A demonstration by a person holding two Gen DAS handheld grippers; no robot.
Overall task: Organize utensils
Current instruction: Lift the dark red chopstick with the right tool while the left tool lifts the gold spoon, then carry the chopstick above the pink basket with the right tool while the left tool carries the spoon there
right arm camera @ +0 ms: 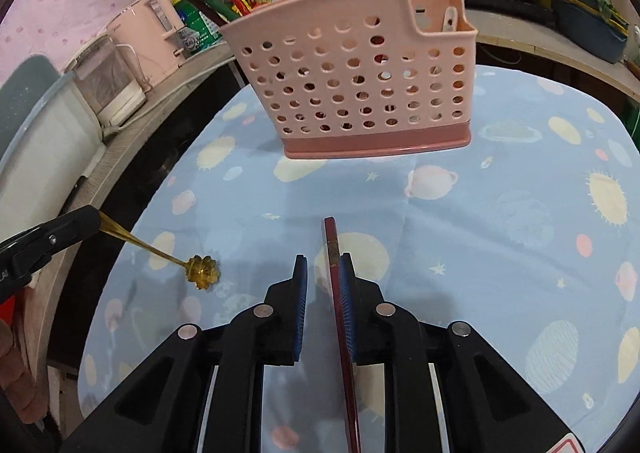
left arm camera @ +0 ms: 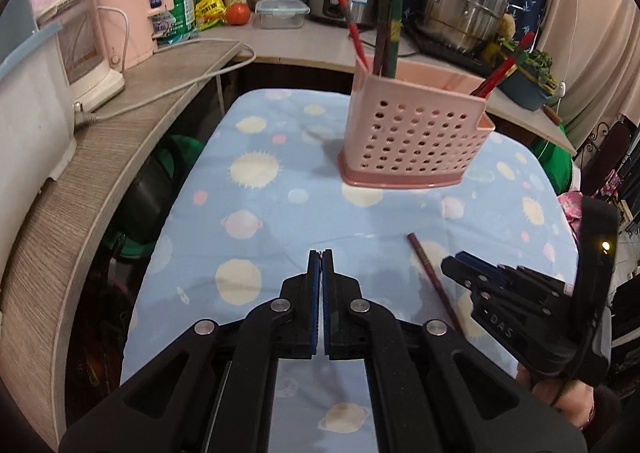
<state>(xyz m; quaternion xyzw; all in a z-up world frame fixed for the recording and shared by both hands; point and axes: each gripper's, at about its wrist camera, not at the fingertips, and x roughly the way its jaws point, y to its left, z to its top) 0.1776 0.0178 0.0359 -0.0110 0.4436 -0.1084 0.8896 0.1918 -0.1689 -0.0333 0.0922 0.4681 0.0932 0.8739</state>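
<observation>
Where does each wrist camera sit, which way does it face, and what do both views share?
Left wrist: on the left gripper, shut; faces the pink perforated plastic utensil holder across the blue planet-print tablecloth; right gripper at right.
Right wrist: on the right gripper, open around a dark red chopstick; faces the holder; left gripper grips a gold flower-bowl spoon.
Shared: holder, tablecloth, chopstick.

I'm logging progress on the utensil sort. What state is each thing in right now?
Left gripper: shut on the gold spoon.
Gold spoon: held by its handle, bowl down near the cloth.
Right gripper: open, astride the dark red chopstick.
Dark red chopstick: lying on the cloth, against one finger.
Pink holder: upright, holding several chopsticks.
</observation>
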